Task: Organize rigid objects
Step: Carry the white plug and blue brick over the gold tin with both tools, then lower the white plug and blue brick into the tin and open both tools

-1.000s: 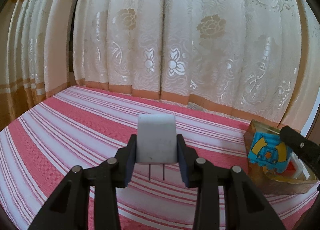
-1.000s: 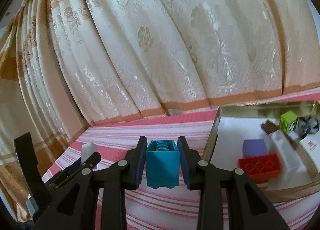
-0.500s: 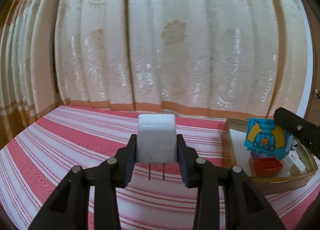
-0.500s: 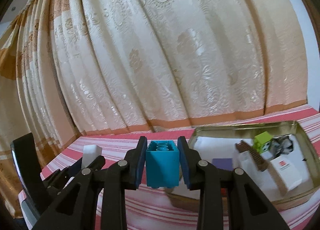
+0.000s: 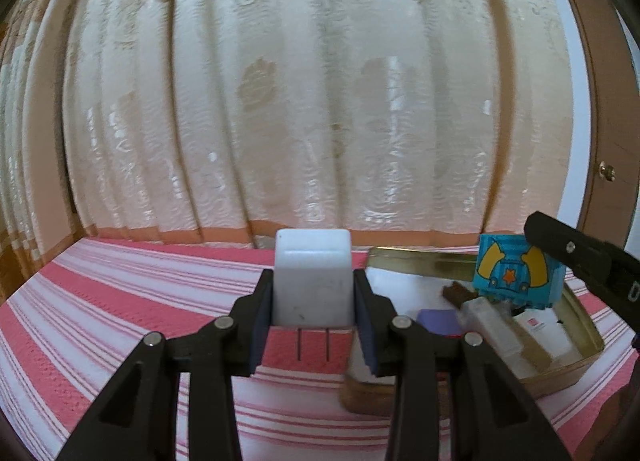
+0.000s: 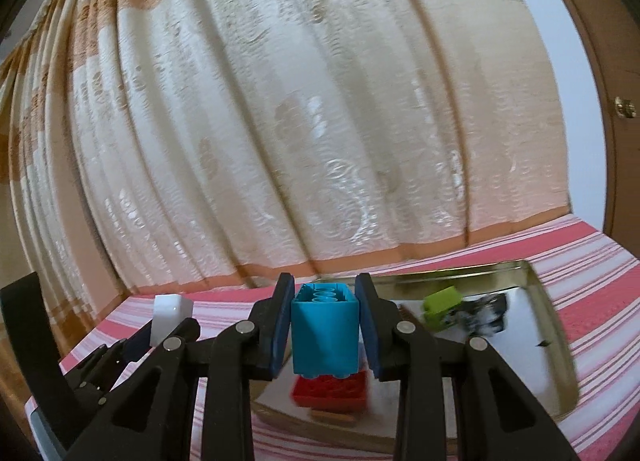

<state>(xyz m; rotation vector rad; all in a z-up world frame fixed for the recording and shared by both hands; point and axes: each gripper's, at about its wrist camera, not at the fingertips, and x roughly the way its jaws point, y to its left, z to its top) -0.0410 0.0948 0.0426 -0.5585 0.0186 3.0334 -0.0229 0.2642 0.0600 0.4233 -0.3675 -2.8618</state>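
My left gripper (image 5: 313, 301) is shut on a white plug adapter (image 5: 313, 277) with two prongs pointing down, held above the striped cloth just left of the gold metal tray (image 5: 404, 257). My right gripper (image 6: 325, 327) is shut on a blue toy brick (image 6: 325, 335), held over the tray (image 6: 560, 345) above a red brick (image 6: 332, 391). The blue brick shows in the left wrist view (image 5: 516, 275) with a yellow and star print. The white adapter also shows in the right wrist view (image 6: 170, 315).
The tray holds a green block (image 6: 442, 303), a purple block (image 5: 438, 321), a brown piece (image 5: 456, 293) and white boxes (image 5: 496, 327). A cream curtain (image 5: 320, 101) hangs behind the pink striped cloth (image 5: 120, 293). A brown door (image 6: 616, 101) stands at right.
Both grippers have swung right toward the tray. The blue brick now hangs over the tray's contents, and the white adapter has come up to the tray's left edge.
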